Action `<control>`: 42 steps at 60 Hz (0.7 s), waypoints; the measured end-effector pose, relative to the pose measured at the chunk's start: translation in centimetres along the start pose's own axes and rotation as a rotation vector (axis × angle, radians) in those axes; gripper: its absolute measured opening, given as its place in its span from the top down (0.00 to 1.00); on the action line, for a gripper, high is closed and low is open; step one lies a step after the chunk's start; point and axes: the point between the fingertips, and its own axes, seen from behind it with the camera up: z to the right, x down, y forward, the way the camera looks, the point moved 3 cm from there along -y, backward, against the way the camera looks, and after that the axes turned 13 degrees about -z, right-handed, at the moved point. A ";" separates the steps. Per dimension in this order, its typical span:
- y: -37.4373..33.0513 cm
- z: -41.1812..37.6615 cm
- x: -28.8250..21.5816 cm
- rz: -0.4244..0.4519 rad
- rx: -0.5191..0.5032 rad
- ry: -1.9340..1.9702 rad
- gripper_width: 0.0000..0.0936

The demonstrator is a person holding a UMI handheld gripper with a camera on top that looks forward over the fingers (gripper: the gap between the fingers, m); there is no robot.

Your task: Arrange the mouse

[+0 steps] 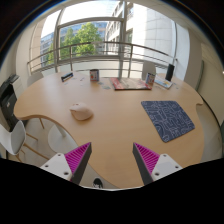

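A pale beige mouse (81, 112) lies on the round wooden table (115, 125), to the left and beyond my left finger. A dark patterned mouse pad (168, 119) lies on the table to the right, beyond my right finger. My gripper (112, 160) hovers over the table's near part. Its fingers, with magenta pads (78, 157), stand wide apart with nothing between them. The mouse and the mouse pad are well apart from each other.
White chairs (22, 133) stand at the table's near left edge. At the table's far side lie a red-covered book (130, 84), a small box (94, 74) and dark objects (169, 72). Large windows and a railing stand behind.
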 end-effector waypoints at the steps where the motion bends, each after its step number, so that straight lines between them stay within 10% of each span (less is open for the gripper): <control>1: 0.8 -0.8 -0.5 0.002 -0.012 -0.007 0.09; 36: 16.3 -11.9 -14.6 0.025 -0.176 -0.169 0.10; 42: 17.0 -12.7 -15.5 0.055 -0.190 -0.188 0.24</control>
